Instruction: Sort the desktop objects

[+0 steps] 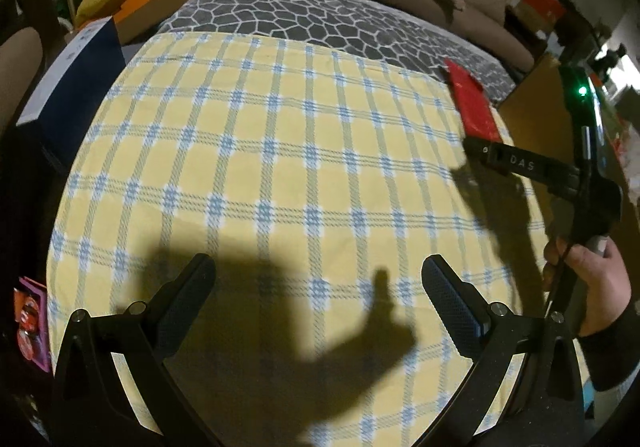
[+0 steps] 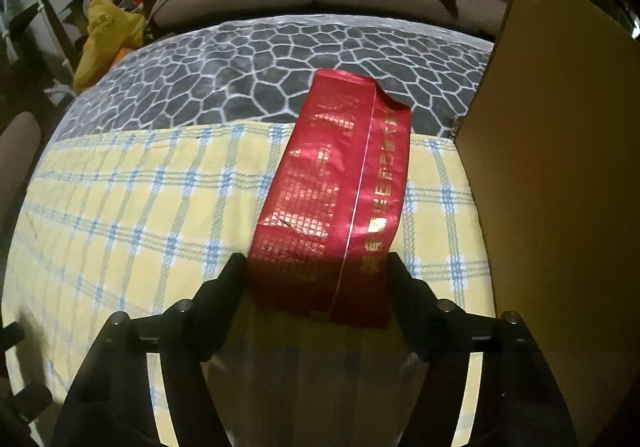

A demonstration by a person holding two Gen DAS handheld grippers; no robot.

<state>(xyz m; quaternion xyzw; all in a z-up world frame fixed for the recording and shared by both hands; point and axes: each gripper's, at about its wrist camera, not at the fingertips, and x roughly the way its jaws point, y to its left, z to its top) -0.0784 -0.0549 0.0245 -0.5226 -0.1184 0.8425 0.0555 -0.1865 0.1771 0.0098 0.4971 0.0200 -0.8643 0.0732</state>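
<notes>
Right wrist view: the right hand-held gripper clamps a shiny red foil packet with gold print above the checked table, beside the brown cardboard box; sorting seems underway. The left hand-held gripper hangs wide, empty.

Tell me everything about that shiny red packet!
The red packet is long, flat and glossy like foil, printed with gold squares and gold writing, with a seam running down its length. Its far end looks torn open and crumpled. It lies across the yellow checked cloth, reaching onto the grey patterned cover. The right hand-held gripper has its fingers on either side of the near end.
</notes>
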